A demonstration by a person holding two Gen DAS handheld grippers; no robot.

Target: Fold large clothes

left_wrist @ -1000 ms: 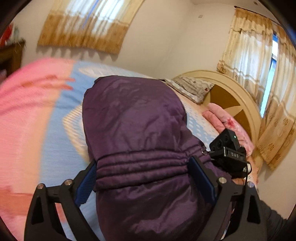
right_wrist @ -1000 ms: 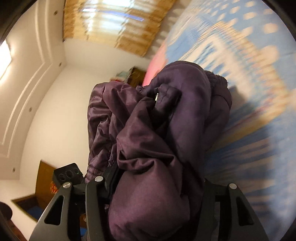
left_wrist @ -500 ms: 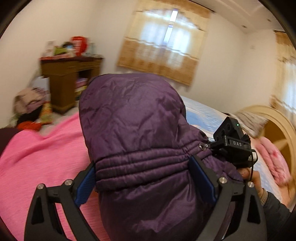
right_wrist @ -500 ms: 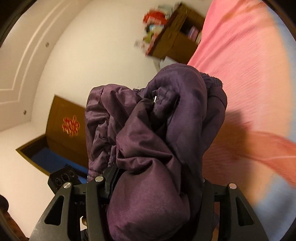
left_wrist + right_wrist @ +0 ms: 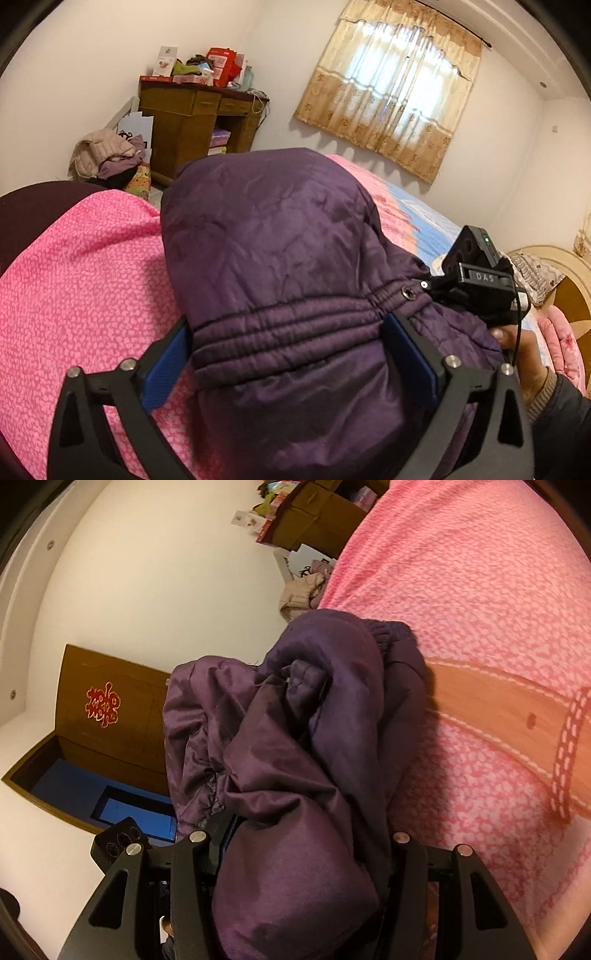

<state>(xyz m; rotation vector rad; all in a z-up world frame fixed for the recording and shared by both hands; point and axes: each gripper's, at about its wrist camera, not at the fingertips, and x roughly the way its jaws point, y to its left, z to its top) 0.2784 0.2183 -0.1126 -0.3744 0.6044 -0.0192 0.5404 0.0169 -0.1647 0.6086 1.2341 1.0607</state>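
Purple and padded, the jacket sits bundled between both of your grippers, held above the pink blanket on the bed. In the left wrist view its long axis runs straight out from the tool, away from you toward the window curtains, with the rounded far end rising ahead and the gathered elastic band lying crosswise between the fingers. Your left gripper stands as wide as it goes and has just been opening further; the blue pads sit against the band on either side, so the jacket fills the whole gap. Whether they squeeze hard or just cradle it, you cannot tell.

In the right wrist view the jacket is a crumpled wad pointing forward and up out of the right gripper — jaws about half open, clamped on a thick bunch of fabric, and just opened slightly. A knitted cuff shows at the far end.

Your right hand grips the tool at the jacket's right edge. Beyond stand a wooden desk, a clothes pile and a brown door.
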